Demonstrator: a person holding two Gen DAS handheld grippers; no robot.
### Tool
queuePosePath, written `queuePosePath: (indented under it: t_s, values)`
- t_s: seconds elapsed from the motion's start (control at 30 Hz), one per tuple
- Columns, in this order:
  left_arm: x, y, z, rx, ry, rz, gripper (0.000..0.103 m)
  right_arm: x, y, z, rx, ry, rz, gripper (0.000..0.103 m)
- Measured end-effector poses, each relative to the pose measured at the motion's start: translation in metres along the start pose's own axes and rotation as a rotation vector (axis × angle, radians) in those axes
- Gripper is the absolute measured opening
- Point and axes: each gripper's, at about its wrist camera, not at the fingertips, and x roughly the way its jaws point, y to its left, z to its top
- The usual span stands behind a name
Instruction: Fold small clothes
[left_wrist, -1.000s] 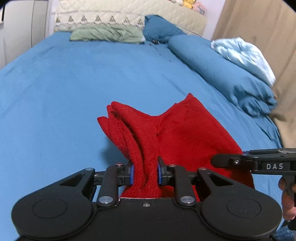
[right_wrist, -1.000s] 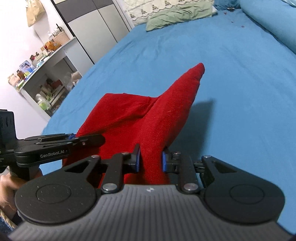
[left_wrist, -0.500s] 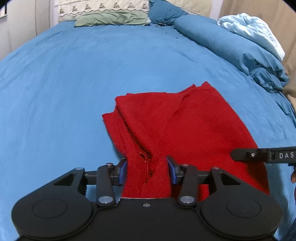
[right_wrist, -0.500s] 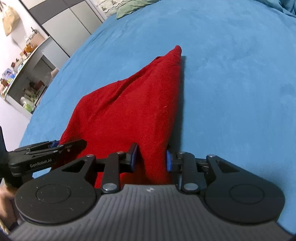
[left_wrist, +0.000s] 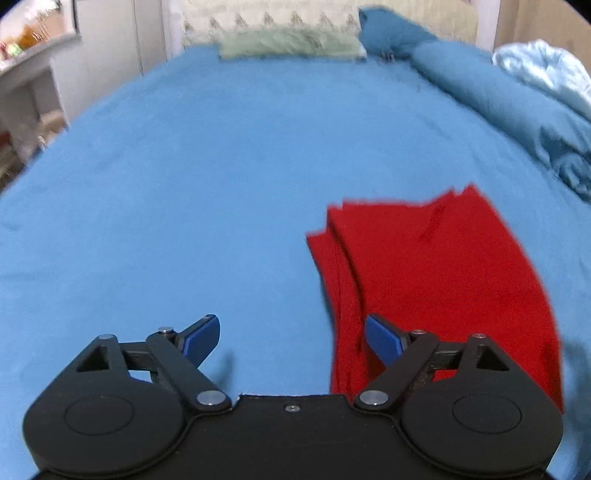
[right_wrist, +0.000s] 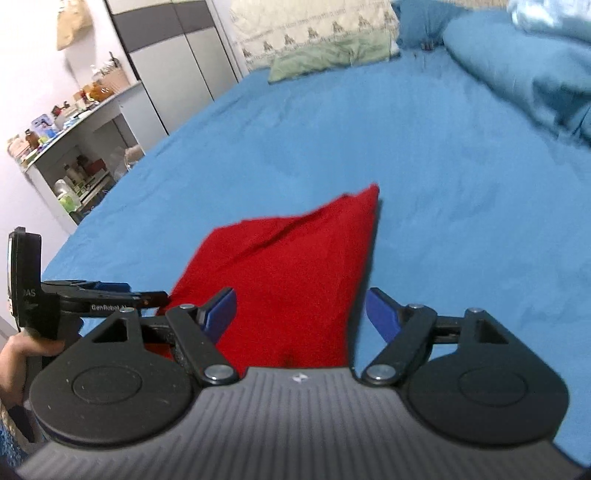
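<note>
We have just spread both the left gripper (left_wrist: 291, 336) and right gripper (right_wrist: 300, 308) wide, releasing the folded red knit garment (left_wrist: 436, 280) flat on the blue bed (left_wrist: 184, 184), perhaps one fold remaining.

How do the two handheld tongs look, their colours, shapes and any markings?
The left tongs have a black body, two round black discs, angled black link arms with silver rivets, and blue pads. The right tongs match, but with a grey ribbed housing. Seen from the right wrist view, the left tool bears white "GenRobot" lettering.
</note>
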Motion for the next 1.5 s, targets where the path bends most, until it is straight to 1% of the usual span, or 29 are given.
queuePosePath:
  t_s: [0.03,0.1,0.13,0.17,0.2,0.27,0.3,0.37,0.47,0.53,0.6,0.73,0.83,0.97,1.1,1.23,1.5]
  values:
    - [-0.019,-0.001,0.002,0.001,-0.032,-0.003,0.09,-0.015,0.005,0.002,-0.011,-0.014,-0.012,0.094]
    - [-0.061,-0.003,0.006,-0.005,-0.092,0.011,0.09,-0.041,0.016,0.004,-0.025,-0.046,-0.031,0.1]
    - [-0.084,-0.005,0.007,-0.009,-0.124,0.017,0.093,-0.057,0.023,0.005,-0.032,-0.066,-0.044,0.103]
    - [-0.109,-0.007,0.007,-0.011,-0.159,0.014,0.1,-0.073,0.03,0.005,-0.037,-0.084,-0.064,0.103]
    - [-0.13,-0.009,0.006,-0.012,-0.186,0.011,0.103,-0.088,0.037,0.005,-0.041,-0.099,-0.088,0.103]
    - [-0.171,-0.014,0.002,-0.005,-0.242,0.01,0.103,-0.113,0.052,0.004,-0.039,-0.131,-0.134,0.103]
    - [-0.187,-0.016,-0.003,0.004,-0.254,0.017,0.103,-0.126,0.059,0.002,-0.037,-0.139,-0.16,0.103]
    - [-0.209,-0.022,-0.011,0.016,-0.246,0.044,0.103,-0.143,0.069,-0.002,-0.035,-0.128,-0.2,0.103]
    - [-0.221,-0.028,-0.024,0.019,-0.203,0.059,0.103,-0.159,0.082,-0.012,-0.025,-0.081,-0.258,0.103]
    - [-0.223,-0.031,-0.036,0.03,-0.18,0.058,0.103,-0.166,0.088,-0.021,-0.013,-0.06,-0.276,0.103]
    - [-0.225,-0.036,-0.049,0.045,-0.164,0.075,0.103,-0.168,0.093,-0.031,-0.011,-0.044,-0.299,0.103]
    - [-0.227,-0.045,-0.071,0.078,-0.144,0.093,0.103,-0.168,0.102,-0.052,-0.048,-0.014,-0.36,0.103]
    - [-0.232,-0.048,-0.083,0.077,-0.152,0.092,0.103,-0.167,0.102,-0.066,-0.044,0.008,-0.38,0.103]
    - [-0.235,-0.05,-0.089,0.064,-0.169,0.069,0.103,-0.165,0.097,-0.08,-0.026,0.033,-0.392,0.103]
    - [-0.234,-0.052,-0.089,0.073,-0.17,0.069,0.103,-0.166,0.095,-0.09,-0.014,0.047,-0.404,0.103]
    - [-0.234,-0.053,-0.09,0.069,-0.172,0.053,0.103,-0.168,0.094,-0.09,-0.009,0.041,-0.413,0.103]
    - [-0.233,-0.057,-0.091,0.073,-0.172,0.062,0.103,-0.169,0.093,-0.089,-0.006,0.039,-0.41,0.103]
